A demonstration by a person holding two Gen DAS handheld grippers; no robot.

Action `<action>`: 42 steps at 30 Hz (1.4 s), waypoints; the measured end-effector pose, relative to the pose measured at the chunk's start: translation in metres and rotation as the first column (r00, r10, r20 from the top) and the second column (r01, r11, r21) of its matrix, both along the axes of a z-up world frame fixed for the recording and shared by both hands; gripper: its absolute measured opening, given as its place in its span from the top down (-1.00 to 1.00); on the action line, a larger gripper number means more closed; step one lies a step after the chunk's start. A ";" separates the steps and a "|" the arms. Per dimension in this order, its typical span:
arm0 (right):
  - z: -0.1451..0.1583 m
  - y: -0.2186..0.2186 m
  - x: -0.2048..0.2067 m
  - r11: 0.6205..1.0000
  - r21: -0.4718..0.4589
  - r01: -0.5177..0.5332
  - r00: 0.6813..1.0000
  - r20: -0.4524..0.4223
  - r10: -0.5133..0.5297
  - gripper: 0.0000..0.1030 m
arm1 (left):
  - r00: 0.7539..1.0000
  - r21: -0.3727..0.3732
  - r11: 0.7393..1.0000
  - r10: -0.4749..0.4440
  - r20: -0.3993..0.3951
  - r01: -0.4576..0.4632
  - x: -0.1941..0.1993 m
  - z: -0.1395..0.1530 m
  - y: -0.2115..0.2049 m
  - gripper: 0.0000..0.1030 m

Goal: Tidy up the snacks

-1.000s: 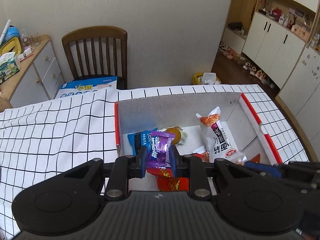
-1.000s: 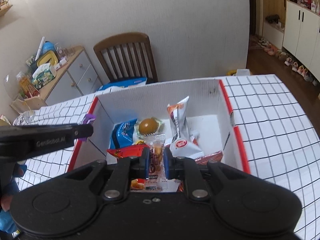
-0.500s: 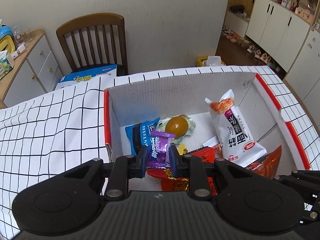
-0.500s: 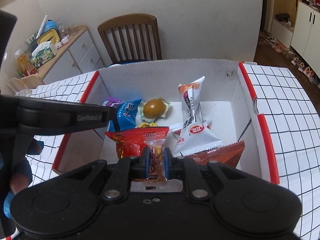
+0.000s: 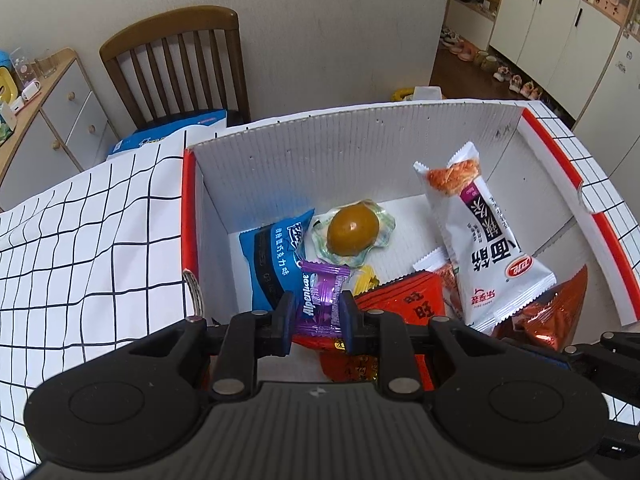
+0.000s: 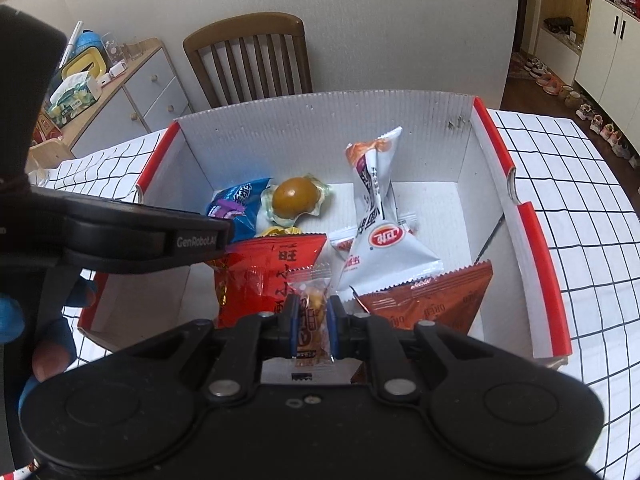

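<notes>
Over box (image 5: 360, 152), both loaded grippers have moved closer in.

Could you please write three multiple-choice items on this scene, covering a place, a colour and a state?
1. Where does the brown egg pack lie?
A. on the chair
B. inside the box
C. on the tablecloth

2. What colour is the candy in the left gripper?
A. purple
B. green
C. white

3. How is the right gripper?
A. open, holding nothing
B. shut on a clear snack packet
C. out of view

Answers: 1 B, it rests on the box floor; 2 A, the wrapper is purple; 3 B, both fingers pinch the packet.
</notes>
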State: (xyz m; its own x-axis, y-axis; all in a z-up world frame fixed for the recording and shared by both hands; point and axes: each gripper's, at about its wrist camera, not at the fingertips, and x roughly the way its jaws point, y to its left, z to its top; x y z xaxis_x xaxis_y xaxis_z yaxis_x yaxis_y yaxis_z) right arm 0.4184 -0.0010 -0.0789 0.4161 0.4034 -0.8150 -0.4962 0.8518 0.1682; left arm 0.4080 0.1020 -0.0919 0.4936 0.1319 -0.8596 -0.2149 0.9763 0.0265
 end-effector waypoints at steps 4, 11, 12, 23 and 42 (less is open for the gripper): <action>-0.004 0.000 0.001 1.000 -0.008 0.003 1.000 -0.002 -0.003 0.75 | 1.000 0.003 1.000 -0.009 -0.006 0.009 0.001 -0.001 -0.002 0.56; -0.004 0.001 -0.002 1.000 -0.018 -0.008 1.000 0.010 0.008 0.65 | 1.000 0.008 1.000 -0.001 0.003 0.001 -0.002 0.002 -0.002 0.55; -0.004 0.001 -0.002 1.000 -0.017 -0.007 1.000 0.009 0.007 0.62 | 1.000 0.000 1.000 0.000 0.003 0.000 -0.002 0.004 -0.001 0.54; 0.013 -0.014 -0.009 0.999 0.033 0.001 1.000 0.024 -0.002 0.53 | 0.998 -0.038 0.999 0.019 0.054 -0.017 -0.020 0.025 0.003 0.39; 0.065 -0.050 -0.041 0.992 0.128 0.016 0.989 0.142 -0.034 0.05 | 0.974 -0.017 1.000 -0.010 0.224 0.014 -0.091 0.087 -0.016 -0.20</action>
State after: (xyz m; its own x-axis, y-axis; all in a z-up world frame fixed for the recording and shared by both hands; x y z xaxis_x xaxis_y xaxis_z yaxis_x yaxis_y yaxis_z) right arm 0.3770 -0.0515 -0.0135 0.5364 0.4868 -0.6895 -0.5015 0.8409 0.2035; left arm 0.3166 0.0857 -0.0052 0.6756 0.1099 -0.7291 -0.2018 0.9786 -0.0395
